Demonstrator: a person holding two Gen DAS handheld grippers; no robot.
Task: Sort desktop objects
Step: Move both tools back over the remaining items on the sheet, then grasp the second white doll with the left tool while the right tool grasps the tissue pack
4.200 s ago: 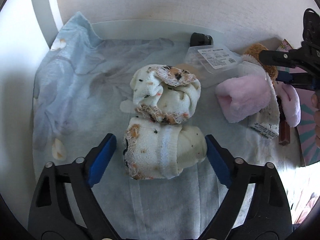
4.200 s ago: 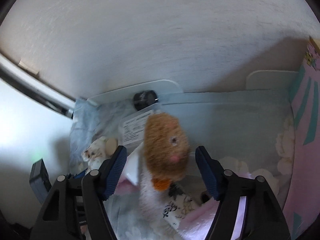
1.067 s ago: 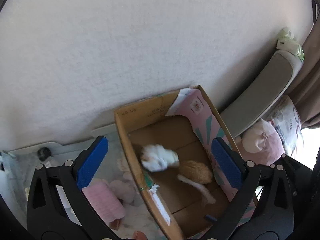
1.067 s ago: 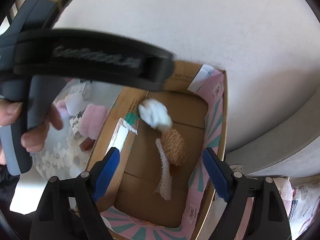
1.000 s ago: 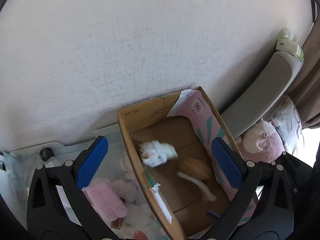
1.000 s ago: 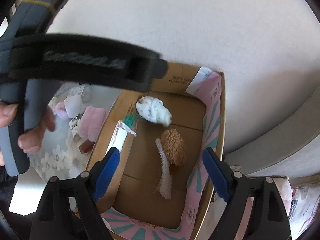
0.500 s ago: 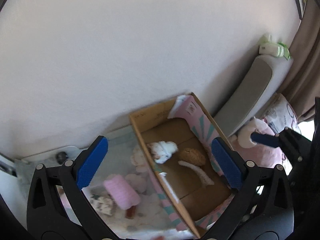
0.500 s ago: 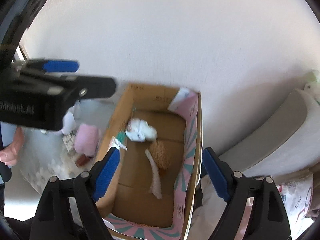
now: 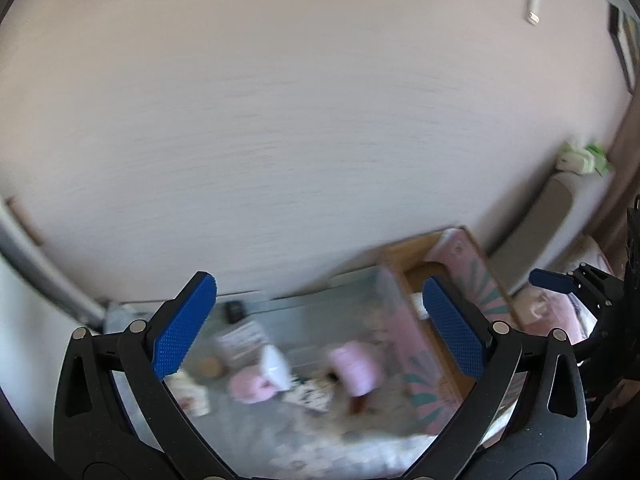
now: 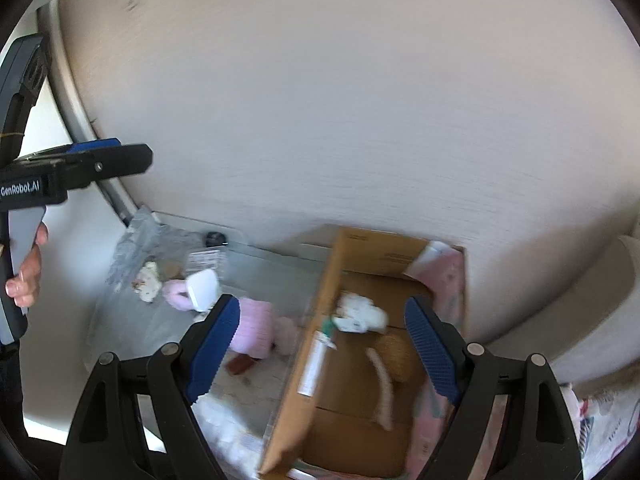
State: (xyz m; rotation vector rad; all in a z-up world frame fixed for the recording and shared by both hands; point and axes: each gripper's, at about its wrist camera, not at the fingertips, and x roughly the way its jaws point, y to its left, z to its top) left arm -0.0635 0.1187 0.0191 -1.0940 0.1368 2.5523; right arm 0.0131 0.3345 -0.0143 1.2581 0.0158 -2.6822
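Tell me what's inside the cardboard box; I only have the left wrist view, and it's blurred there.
Observer: The right wrist view shows a white rolled sock lying in the cardboard box, near its far end.
Operator: Anything else in it?
Observer: A brown plush toy lies right beside the sock, with a pale strip trailing toward the near end.
Operator: Is the right gripper carrying something?
Observer: No, the right gripper has its fingers spread wide with nothing between them.
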